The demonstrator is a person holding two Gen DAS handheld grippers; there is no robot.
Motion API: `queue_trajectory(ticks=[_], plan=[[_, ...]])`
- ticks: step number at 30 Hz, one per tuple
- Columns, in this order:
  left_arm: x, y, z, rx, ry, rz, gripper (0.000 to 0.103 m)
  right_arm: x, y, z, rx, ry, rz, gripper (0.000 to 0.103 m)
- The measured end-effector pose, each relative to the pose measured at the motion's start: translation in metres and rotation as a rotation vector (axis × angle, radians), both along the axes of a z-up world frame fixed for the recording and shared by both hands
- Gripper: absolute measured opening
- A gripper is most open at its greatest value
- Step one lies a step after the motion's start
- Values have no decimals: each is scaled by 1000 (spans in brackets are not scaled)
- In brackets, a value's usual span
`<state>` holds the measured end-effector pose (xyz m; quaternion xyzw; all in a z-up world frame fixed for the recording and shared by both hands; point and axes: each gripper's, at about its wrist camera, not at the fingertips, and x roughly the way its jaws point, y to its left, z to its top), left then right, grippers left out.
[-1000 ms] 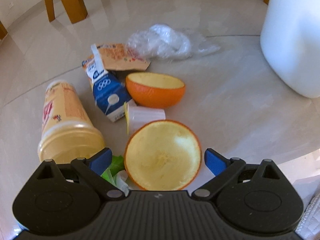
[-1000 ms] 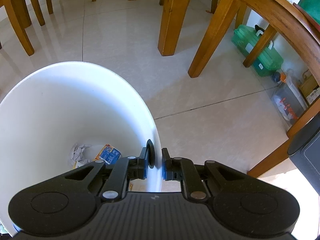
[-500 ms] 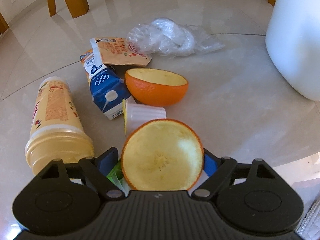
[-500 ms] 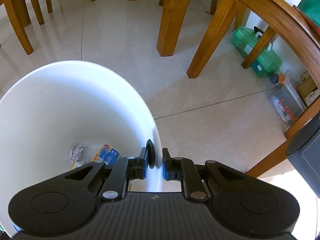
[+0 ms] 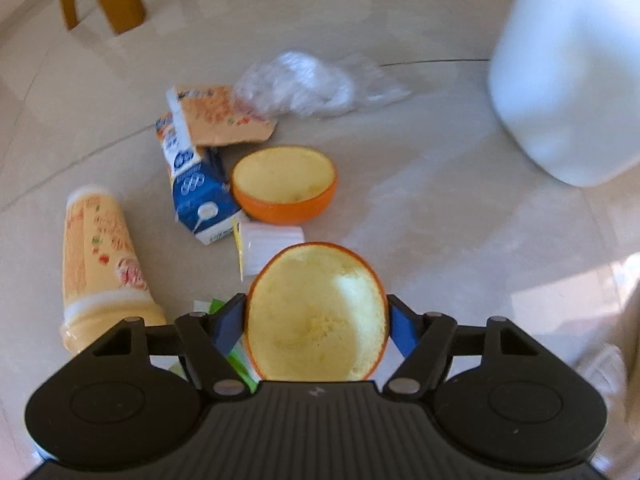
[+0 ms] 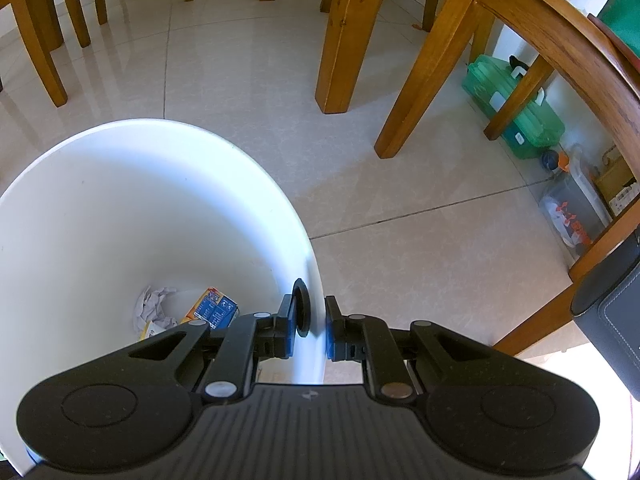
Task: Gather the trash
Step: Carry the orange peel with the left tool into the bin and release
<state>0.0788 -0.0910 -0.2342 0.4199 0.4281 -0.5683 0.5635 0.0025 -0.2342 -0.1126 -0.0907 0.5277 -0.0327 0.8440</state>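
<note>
Trash is partly collected: crumpled paper [image 6: 150,306] and a small carton [image 6: 212,308] lie in the white bin [image 6: 120,184], whose rim the right gripper [image 6: 310,322] pinches. Left gripper [image 5: 316,320] clamps an orange peel half [image 5: 316,316]; another peel half [image 5: 285,186], milk carton [image 5: 202,200], bottle [image 5: 100,264] and plastic bag [image 5: 304,84] remain on open floor [image 5: 420,208], bin near

Glossy beige tiled floor [image 6: 248,80], thin dark grout lines, bright sunlit patch near right. Honey-coloured wooden table legs [image 6: 344,36] far centre, wooden chair legs [image 6: 44,40] far left. Green translucent plastic storage box [image 6: 516,112] under table at right. Dark grey stitched upholstered furniture corner [image 6: 612,308] near right.
</note>
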Motion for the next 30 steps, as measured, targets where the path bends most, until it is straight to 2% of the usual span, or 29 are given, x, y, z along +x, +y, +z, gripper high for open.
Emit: queue_trajectory(ticks=[3,7,14,20,23,25,27,30], plan=[[-5,-4,29,12,17,-67,72,0,0,0,3,1,-2,16],[-18,-16,83,-10,53,-172,72,0,-1,0,3,1,0,16],[-67,-53,202,-156,142,-380,72,-1,-1,0,2,1,2,16],[-123,-96,277,-291,218,-493,72,-1,-1,0,2,1,4,16],[-148,-109,298,-335,274,-556,76,-1,-1,0,5,2,2,16],[-160,-115,305,-360,296,-571,96,-1,-1,0,6,4,2,16],[-163,-116,309,-395,282,-555,97,0,-1,0,7,5,3,16],[-148,-118,309,-391,282,-532,97,0,-1,0,8,5,3,16]])
